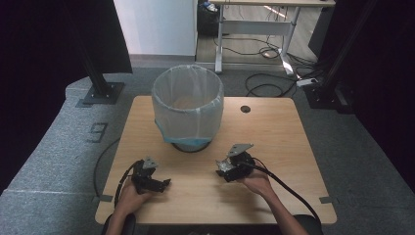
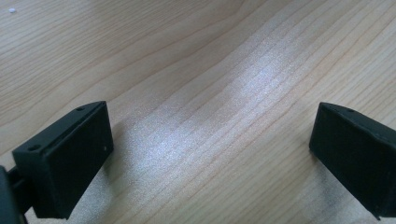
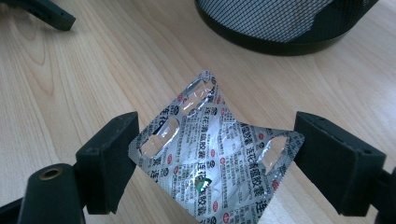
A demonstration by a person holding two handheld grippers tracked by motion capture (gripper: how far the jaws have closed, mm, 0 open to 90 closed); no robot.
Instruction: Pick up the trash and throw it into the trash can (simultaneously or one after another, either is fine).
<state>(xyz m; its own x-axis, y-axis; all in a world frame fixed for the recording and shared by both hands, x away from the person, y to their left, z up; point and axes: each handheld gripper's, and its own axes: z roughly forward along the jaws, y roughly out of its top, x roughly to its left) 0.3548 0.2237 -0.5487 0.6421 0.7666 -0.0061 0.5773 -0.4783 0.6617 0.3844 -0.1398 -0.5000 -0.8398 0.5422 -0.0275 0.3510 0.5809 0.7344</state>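
Right gripper [image 3: 215, 154] low over the table [image 1: 274, 132], jaws spread, straddling a silver pill sheet [image 3: 219, 158] lying flat on the wood. Left jaw just at the sheet's edge, right jaw beside the opposite corner; contact hard to judge, probably not clamped. 3 empty pockets visible on the foil, red print across it. Beyond the sheet, base of a mesh bin [image 3: 280, 23], lined with a pale bag [image 1: 187, 103] in the high view, standing at the table's far middle. Left gripper [image 2: 210, 154] wide open over bare wood, holding nothing, well apart from the sheet. Both grippers held by hands near the table's near edge.
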